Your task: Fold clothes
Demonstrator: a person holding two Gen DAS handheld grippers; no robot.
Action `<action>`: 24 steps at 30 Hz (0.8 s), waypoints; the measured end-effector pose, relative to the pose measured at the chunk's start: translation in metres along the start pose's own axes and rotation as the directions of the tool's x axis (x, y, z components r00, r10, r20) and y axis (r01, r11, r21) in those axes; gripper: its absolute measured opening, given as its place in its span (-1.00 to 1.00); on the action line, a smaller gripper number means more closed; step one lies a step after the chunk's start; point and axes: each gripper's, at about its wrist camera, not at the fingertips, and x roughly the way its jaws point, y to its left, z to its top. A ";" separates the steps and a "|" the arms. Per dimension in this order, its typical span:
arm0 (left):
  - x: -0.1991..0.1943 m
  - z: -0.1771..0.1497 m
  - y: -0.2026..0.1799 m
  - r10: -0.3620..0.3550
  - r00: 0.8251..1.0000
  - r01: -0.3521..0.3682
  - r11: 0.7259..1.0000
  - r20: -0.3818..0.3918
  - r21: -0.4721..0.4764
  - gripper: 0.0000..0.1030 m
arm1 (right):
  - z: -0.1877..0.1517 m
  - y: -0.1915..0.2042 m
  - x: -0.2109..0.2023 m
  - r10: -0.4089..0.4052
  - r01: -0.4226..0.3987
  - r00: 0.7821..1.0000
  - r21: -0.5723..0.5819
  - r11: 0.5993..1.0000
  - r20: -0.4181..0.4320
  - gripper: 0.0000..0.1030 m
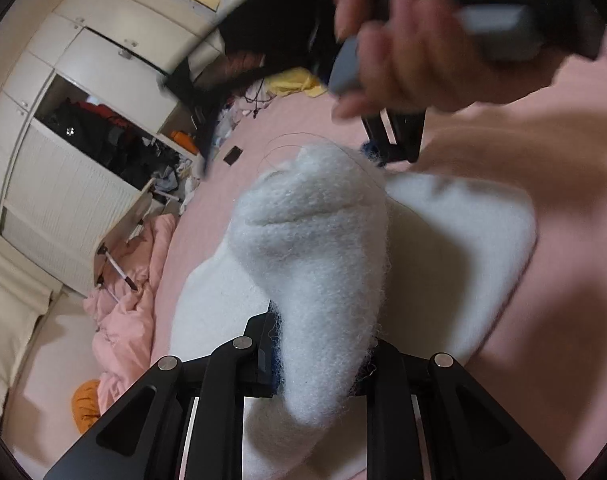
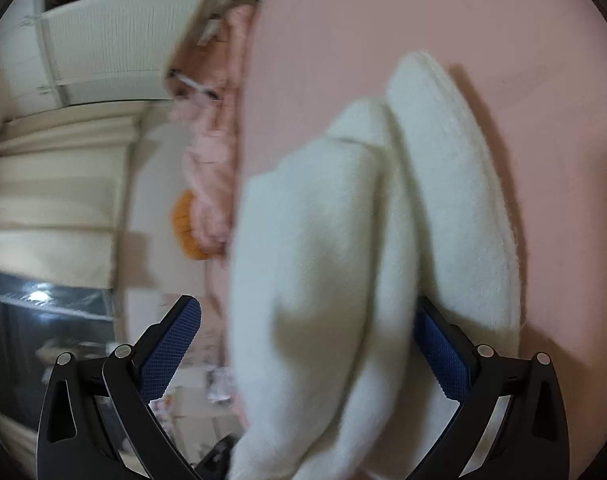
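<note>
A fluffy white garment (image 1: 319, 248) lies partly folded on the pink bed sheet (image 1: 543, 320). My left gripper (image 1: 323, 360) is shut on a raised fold of it, lifted above the flat part. In the right wrist view the same white garment (image 2: 343, 240) fills the middle, blurred. My right gripper (image 2: 307, 344) is open, its blue-padded fingers (image 2: 171, 352) standing wide apart on either side of the cloth. The right gripper also shows in the left wrist view (image 1: 391, 140), held by a hand (image 1: 403, 52) above the garment's far end.
A white wardrobe (image 1: 75, 128) with an open, cluttered compartment stands at the left. A pink duvet (image 1: 131, 292) hangs off the bed edge beside an orange item (image 1: 85, 404). A yellow cloth (image 1: 295, 84) and a small dark object (image 1: 232, 155) lie at the far end.
</note>
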 end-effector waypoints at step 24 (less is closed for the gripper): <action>0.012 0.021 -0.063 0.083 0.996 -0.078 0.974 -0.016 0.212 -0.33 | -0.002 -0.035 -0.031 -0.139 0.144 0.986 -0.061 0.988 0.087 -0.40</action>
